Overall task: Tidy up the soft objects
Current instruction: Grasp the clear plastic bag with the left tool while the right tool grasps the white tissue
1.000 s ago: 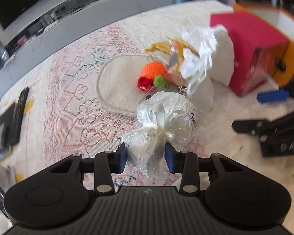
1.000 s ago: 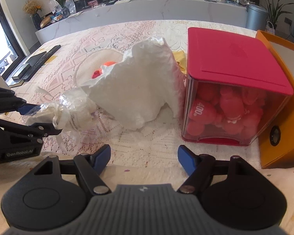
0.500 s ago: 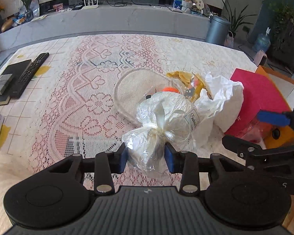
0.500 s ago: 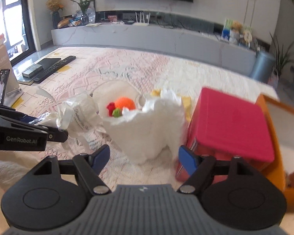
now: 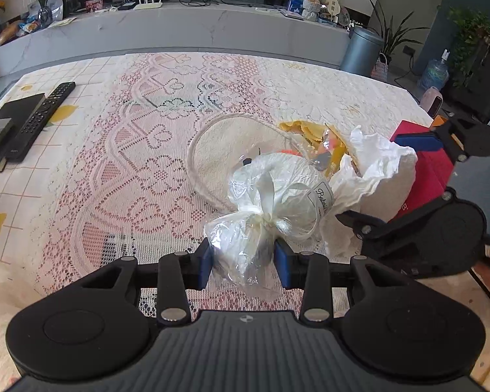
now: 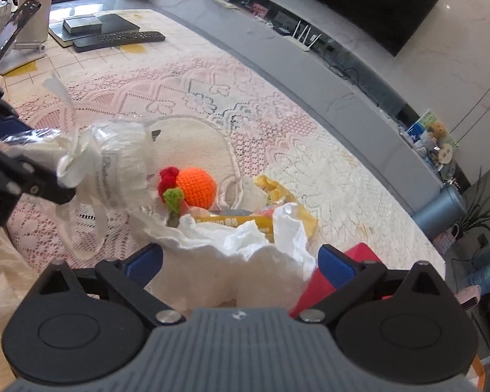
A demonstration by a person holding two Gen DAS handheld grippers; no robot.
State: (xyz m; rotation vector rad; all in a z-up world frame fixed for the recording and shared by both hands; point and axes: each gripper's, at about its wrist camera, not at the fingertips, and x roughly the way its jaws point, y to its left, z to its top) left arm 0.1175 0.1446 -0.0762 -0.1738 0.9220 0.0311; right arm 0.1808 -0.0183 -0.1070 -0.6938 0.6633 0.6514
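My left gripper (image 5: 243, 263) is shut on the neck of a clear plastic bag with a white soft item and a ribbon (image 5: 277, 196), held above the lace tablecloth; the bag also shows in the right wrist view (image 6: 114, 166). My right gripper (image 6: 240, 261) is open, its jaws on either side of the top of a crumpled white soft bundle (image 6: 232, 261), which also shows in the left wrist view (image 5: 372, 170). An orange crocheted ball with red and green bits (image 6: 192, 187) lies on a round cream mat (image 5: 232, 150). A yellow packet (image 6: 277, 219) lies behind the bundle.
A red-lidded box (image 6: 323, 284) stands right of the white bundle, also in the left wrist view (image 5: 431, 166). A remote (image 5: 37, 119) and black book (image 5: 6, 121) lie at the far left. A phone on a stand (image 6: 11, 29) stands at the table's left edge.
My right gripper has moved in over the white bundle and turned left. My left gripper has kept its hold on the bag, with its view lifting slightly.
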